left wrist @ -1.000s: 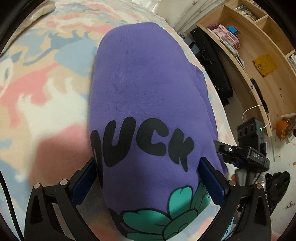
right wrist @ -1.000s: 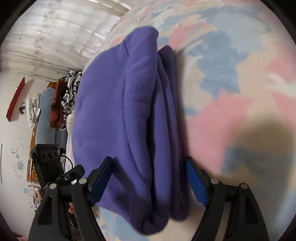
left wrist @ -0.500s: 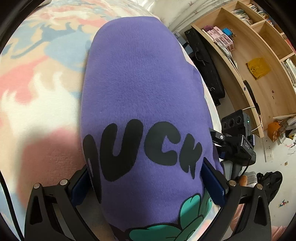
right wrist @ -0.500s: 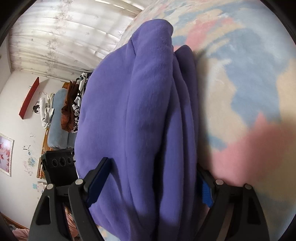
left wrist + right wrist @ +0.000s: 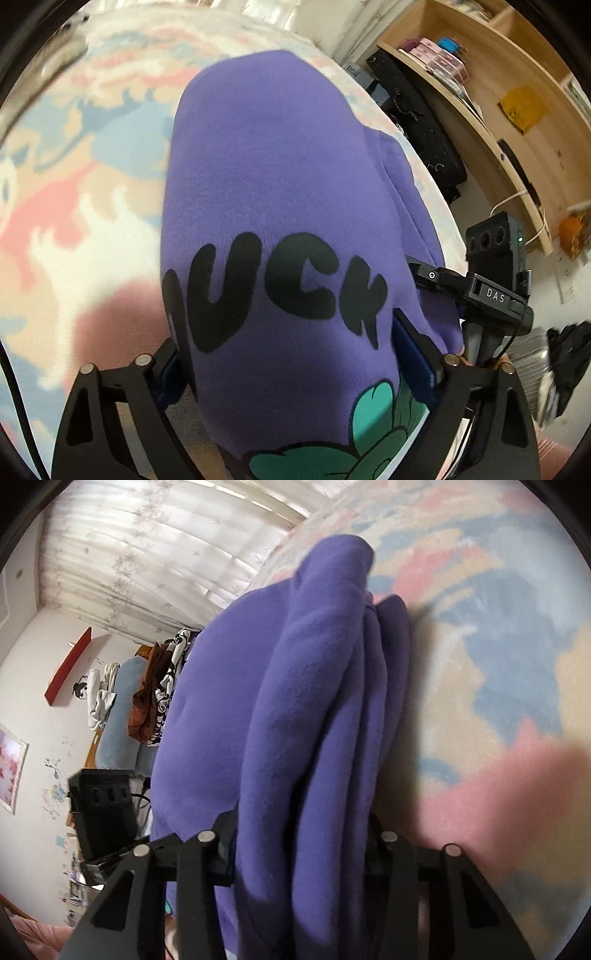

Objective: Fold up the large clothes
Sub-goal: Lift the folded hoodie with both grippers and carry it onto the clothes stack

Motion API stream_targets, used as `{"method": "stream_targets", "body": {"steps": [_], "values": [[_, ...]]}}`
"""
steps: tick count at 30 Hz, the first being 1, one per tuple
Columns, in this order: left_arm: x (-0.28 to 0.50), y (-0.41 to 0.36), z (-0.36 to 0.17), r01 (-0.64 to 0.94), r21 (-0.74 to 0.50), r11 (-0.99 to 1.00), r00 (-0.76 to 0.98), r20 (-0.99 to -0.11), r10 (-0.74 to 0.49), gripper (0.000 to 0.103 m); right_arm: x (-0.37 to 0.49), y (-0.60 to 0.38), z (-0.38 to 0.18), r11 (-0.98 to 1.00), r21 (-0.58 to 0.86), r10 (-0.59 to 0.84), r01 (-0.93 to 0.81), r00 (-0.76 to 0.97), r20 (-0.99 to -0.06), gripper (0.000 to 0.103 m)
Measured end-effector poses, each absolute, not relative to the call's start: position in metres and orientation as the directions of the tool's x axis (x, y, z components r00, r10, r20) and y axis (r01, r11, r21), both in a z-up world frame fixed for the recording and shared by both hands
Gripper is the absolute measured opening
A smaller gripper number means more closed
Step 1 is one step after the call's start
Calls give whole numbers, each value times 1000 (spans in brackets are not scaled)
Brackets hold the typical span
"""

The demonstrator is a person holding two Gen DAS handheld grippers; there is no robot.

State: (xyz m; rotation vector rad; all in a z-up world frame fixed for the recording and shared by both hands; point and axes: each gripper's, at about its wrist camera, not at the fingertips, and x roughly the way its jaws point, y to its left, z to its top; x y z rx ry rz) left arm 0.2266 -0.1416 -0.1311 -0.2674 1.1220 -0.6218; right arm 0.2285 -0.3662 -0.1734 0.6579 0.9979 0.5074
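My purple sweatshirt (image 5: 280,177) lies folded into a thick bundle on the pastel patterned blanket (image 5: 74,177). Its top face is smooth and carries fat black letters above a green leaf-like print at the near end. From my right side (image 5: 314,720) its edge shows several fleecy layers stacked in soft, rounded folds, the far end bunched.
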Motion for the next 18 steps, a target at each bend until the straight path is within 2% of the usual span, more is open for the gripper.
{"method": "stream_targets", "body": {"steps": [7, 18], "values": [[213, -134, -97, 356, -467, 809, 324, -751, -576, 90, 208, -348, -152, 721, 678, 645, -145, 499, -578, 42], [150, -70, -48, 363, -443, 820, 402, -719, -567, 89, 159, -302, -114, 712, 658, 671, -247, 516, -532, 41]]}}
